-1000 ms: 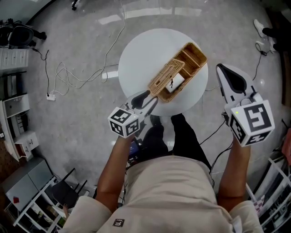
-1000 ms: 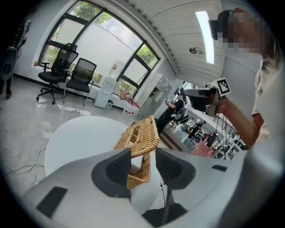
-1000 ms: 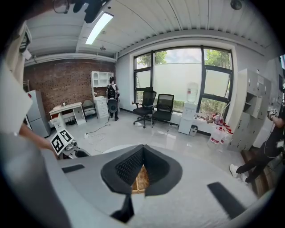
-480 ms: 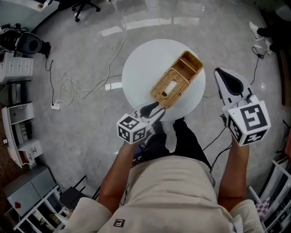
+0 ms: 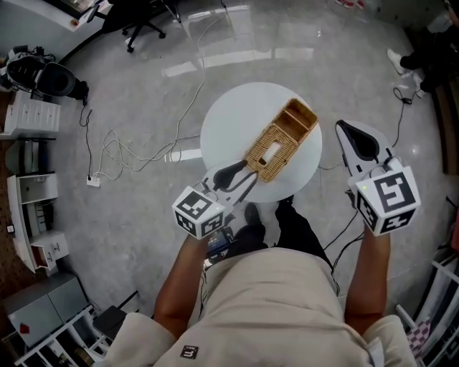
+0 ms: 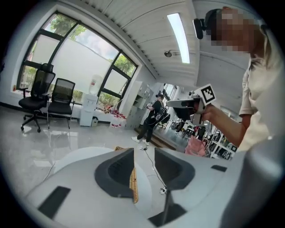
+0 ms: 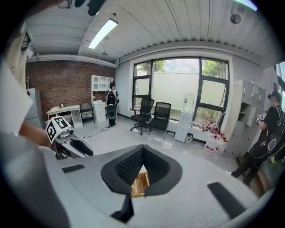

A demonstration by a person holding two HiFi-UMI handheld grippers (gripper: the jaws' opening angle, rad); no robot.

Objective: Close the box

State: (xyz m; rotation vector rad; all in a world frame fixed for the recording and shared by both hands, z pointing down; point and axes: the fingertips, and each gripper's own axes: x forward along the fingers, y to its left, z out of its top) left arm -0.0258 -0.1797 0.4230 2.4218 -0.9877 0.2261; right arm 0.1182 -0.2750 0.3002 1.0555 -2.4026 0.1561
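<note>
A long wicker box (image 5: 271, 149) lies slantwise on the round white table (image 5: 237, 122). Its near part is covered by a flat woven lid with a pale slot, and its far end (image 5: 299, 115) looks open from above. My left gripper (image 5: 244, 174) hovers at the table's near edge, just short of the box. Its jaws are apart and closing, with nothing between them (image 6: 144, 153); only the box's edge (image 6: 133, 187) shows through the gap. My right gripper (image 5: 358, 140) hangs to the right of the table, off the box, its tips together and empty (image 7: 143, 148).
White cables (image 5: 129, 147) trail over the grey floor left of the table. Cabinets (image 5: 32, 122) and office chairs (image 5: 143, 14) stand at the left and back. The holder's legs and shoes (image 5: 287, 215) are under the table's near edge. A person (image 6: 153, 116) stands far off.
The woven lid stood raised with a white item showing under it; it now lies flat over the box. My left gripper has drawn back a little towards the body.
</note>
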